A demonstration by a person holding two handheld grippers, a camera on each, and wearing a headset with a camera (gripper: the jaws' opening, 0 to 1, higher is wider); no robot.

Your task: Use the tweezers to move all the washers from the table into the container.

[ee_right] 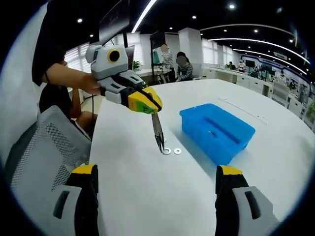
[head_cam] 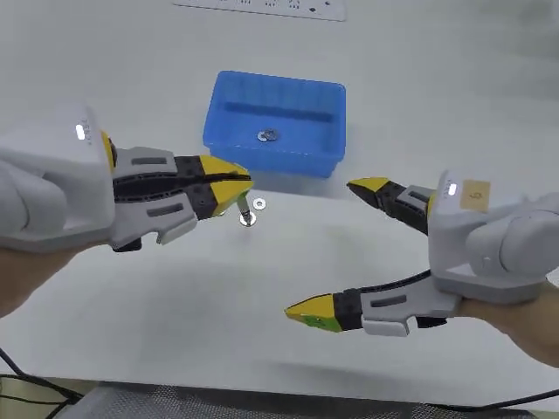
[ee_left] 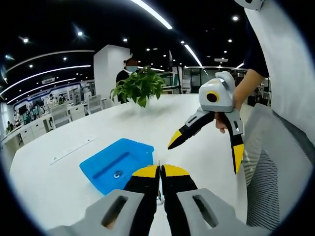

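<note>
The left gripper [head_cam: 238,182] comes in from the left of the head view. Its yellow-tipped fingers [head_cam: 223,170] are clenched on the tweezers [head_cam: 243,204], which slant down from them toward the white tabletop [head_cam: 175,332]. The tweezers' tips sit right at the nearer washer [head_cam: 248,218]. From the right gripper view they look just beside it, and I cannot tell whether they touch it or pinch it. A second washer [head_cam: 259,204] lies flat just next to the first, a little closer to the container [head_cam: 229,122].

That container is a shallow blue tray, farther back on the tabletop and near the two loose washers but not touching them. On its floor lies a small metal cluster [head_cam: 267,135] — a washer or two, too small to count.

The right gripper [head_cam: 336,250] hangs over the tabletop on the right with its fingers spread wide and nothing between them — one tip points toward the container, the other toward the near edge. It is well clear of the washers and of the left gripper.
</note>
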